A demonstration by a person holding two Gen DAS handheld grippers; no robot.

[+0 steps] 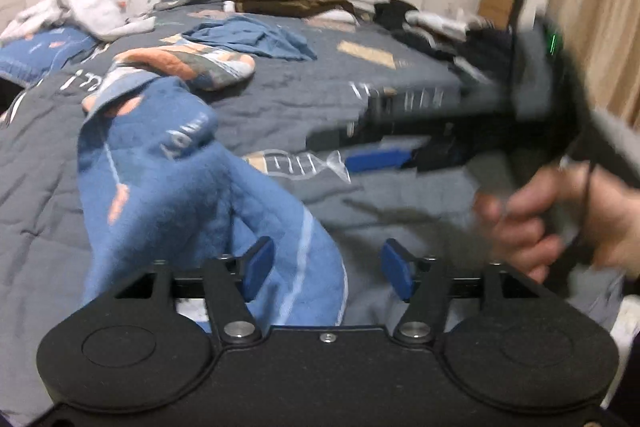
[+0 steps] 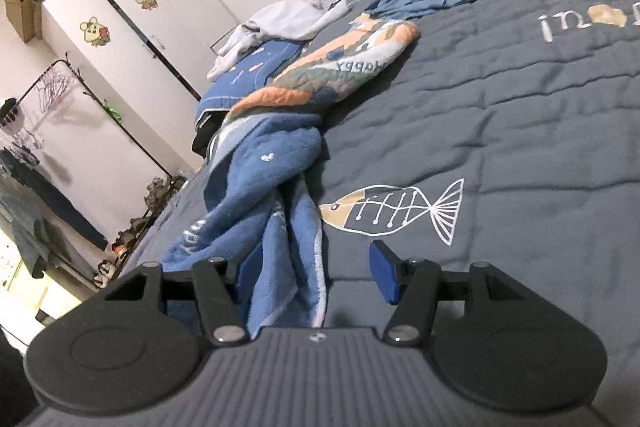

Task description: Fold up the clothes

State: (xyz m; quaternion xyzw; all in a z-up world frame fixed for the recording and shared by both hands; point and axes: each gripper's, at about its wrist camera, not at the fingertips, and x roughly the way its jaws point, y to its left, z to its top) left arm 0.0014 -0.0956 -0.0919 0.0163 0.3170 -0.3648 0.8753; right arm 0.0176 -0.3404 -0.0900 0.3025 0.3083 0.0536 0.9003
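Left wrist view: left hand-held gripper (image 1: 327, 271) released, blue towel (image 1: 192, 187) draped over left finger; right hand-held gripper (image 2: 314, 273) likewise released, over bed (image 2: 520, 131).

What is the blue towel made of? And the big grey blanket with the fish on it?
The blue towel looks like soft terry cloth, probably cotton: its surface is fuzzy and matte, and it hangs in floppy folds. The grey blanket looks like quilted fabric with padding inside: stitched lines make puffy squares, and the fish seems printed or sewn on.
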